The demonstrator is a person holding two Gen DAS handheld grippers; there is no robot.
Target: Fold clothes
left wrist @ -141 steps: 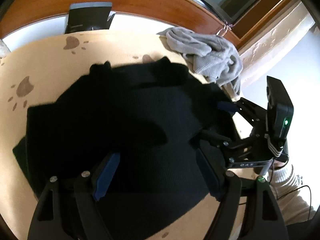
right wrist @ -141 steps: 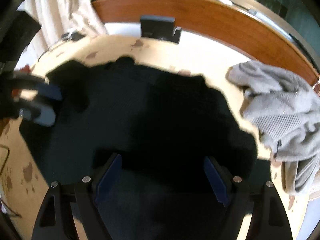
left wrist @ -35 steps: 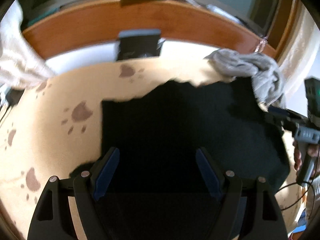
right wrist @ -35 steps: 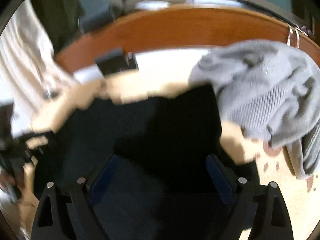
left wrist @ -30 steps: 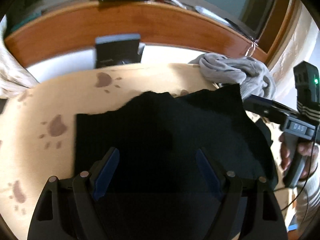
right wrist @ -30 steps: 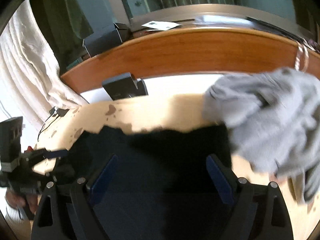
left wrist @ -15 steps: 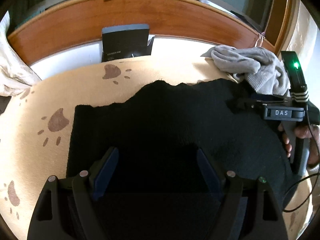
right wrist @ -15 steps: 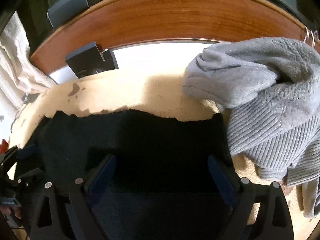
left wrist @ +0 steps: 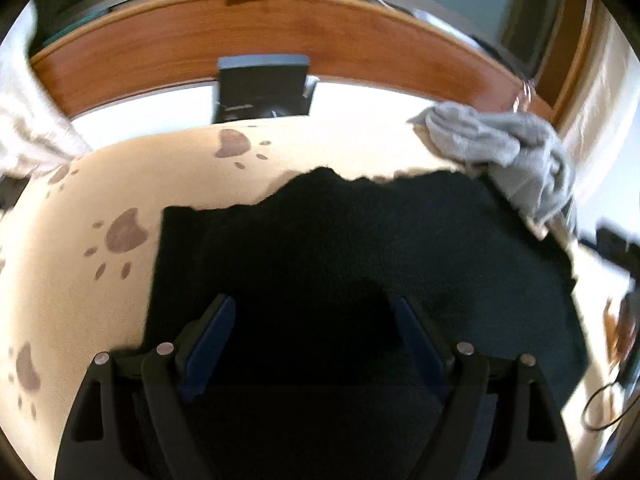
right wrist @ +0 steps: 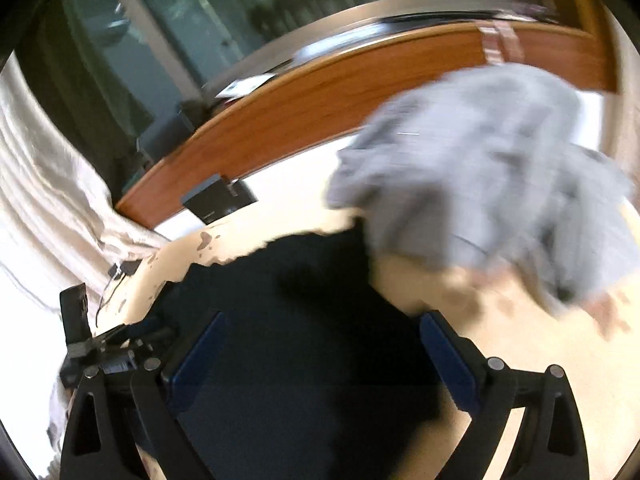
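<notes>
While the black knitted top [left wrist: 360, 264] lies flat on the cream paw-print blanket [left wrist: 80, 280] under the wide-apart left gripper [left wrist: 316, 340] and the opening, empty right gripper [right wrist: 320, 352], a careless grab could catch the crumpled grey sweater [right wrist: 480, 184] touching its corner.

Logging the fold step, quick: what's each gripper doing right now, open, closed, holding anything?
Left gripper: open, over the black garment, gripping nothing.
Right gripper: tongs opening, nothing pinched, black garment below.
</notes>
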